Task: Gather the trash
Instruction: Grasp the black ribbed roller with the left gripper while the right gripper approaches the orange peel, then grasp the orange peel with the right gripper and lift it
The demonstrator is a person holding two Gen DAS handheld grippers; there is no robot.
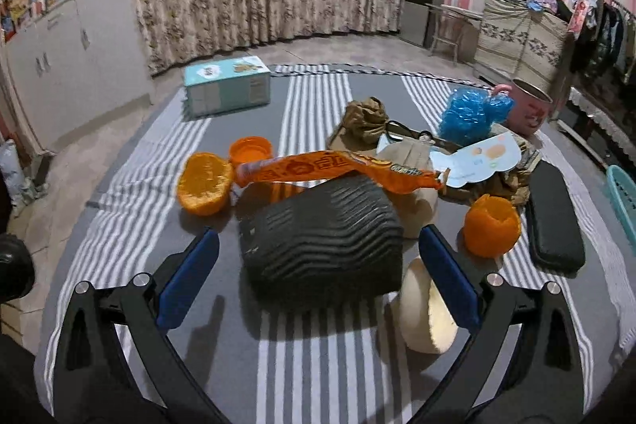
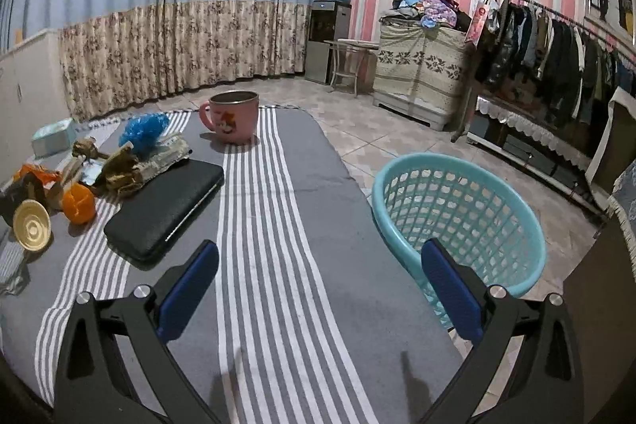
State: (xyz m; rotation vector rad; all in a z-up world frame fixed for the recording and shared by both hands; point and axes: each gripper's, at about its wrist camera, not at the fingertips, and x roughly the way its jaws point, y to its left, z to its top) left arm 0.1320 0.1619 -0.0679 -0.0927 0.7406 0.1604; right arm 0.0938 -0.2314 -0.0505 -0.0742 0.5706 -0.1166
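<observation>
Trash is heaped on the striped cloth (image 1: 310,98) across the middle of the left wrist view: an orange wrapper (image 1: 338,167) draped over a dark ribbed object (image 1: 322,237), two orange peel cups (image 1: 204,183) and (image 1: 492,225), an orange cap (image 1: 250,150), crumpled brown paper (image 1: 363,118), a blue plastic bag (image 1: 471,114) at upper right, and a pale round lid (image 1: 427,306) at lower right.

Your left gripper (image 1: 318,261) has its jaws spread wide, nothing between the pads, and straddles the ribbed object. Your right gripper (image 2: 318,279) is also spread wide and empty, over bare cloth, with the teal basket (image 2: 457,213) just beyond its right finger, off the cloth's edge.

Most of this looks light and soft. The wrapper is thin, slick film and will likely slip, so pinch it across its flat middle. The peel cups should crush easily; take one by the rim wall, gently. The lid looks stiff; grip it across its edge.

I'd judge the pink mug (image 2: 232,120) and black case (image 2: 165,211) not to be trash.
</observation>
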